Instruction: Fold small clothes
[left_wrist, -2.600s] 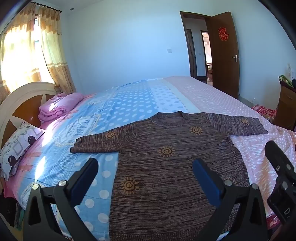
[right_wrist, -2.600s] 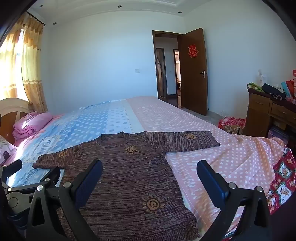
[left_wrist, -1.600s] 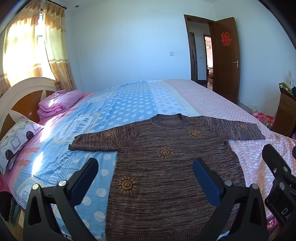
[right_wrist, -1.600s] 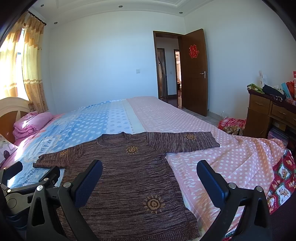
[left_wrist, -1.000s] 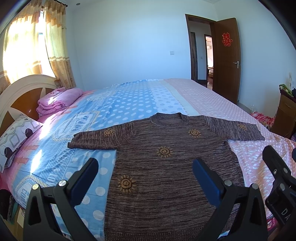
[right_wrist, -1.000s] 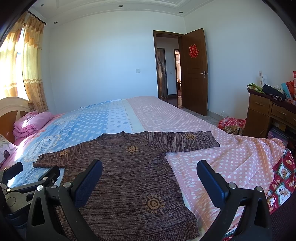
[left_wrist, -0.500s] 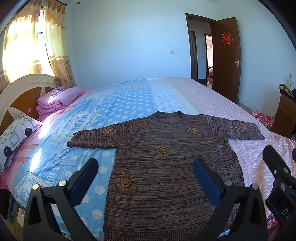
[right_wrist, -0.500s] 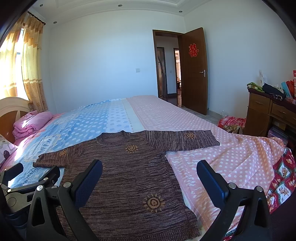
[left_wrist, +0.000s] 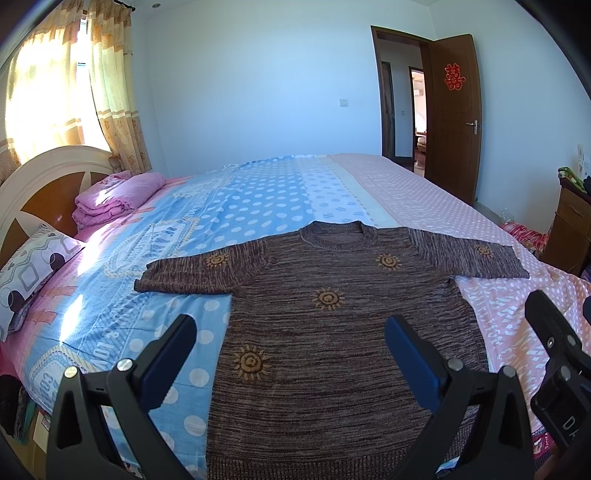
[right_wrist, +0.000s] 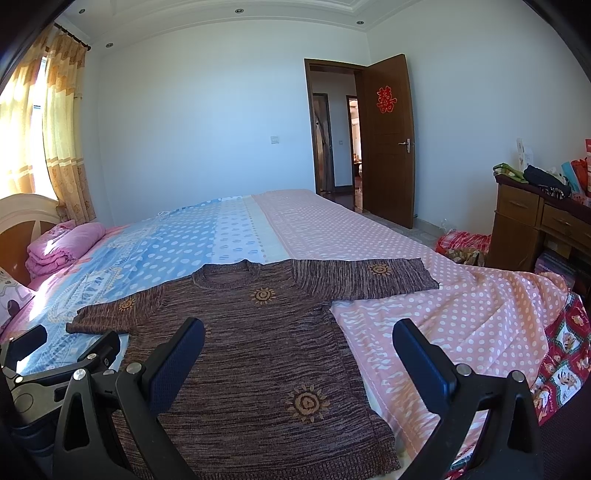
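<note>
Sweater (left_wrist: 332, 332): we see it spread flat, face up, on the bed (left_wrist: 258, 199).
Handling: we judge it soft, light, floppy knit.
Hold: we'd pinch sleeve ends.
Left gripper (left_wrist: 288, 354): jaws wide apart, empty.
Right gripper (right_wrist: 299, 354): likewise.

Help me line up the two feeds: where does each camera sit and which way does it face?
Left wrist: on the left gripper, above the bed's near edge, facing the brown knitted short-sleeved sweater; its open blue-padded fingers show, plus the right gripper's edge at right.
Right wrist: on the right gripper, beside it, facing likewise; its open fingers show, the left gripper low left.
Shared: sweater, polka-dot bedspread, brown wooden door.
</note>
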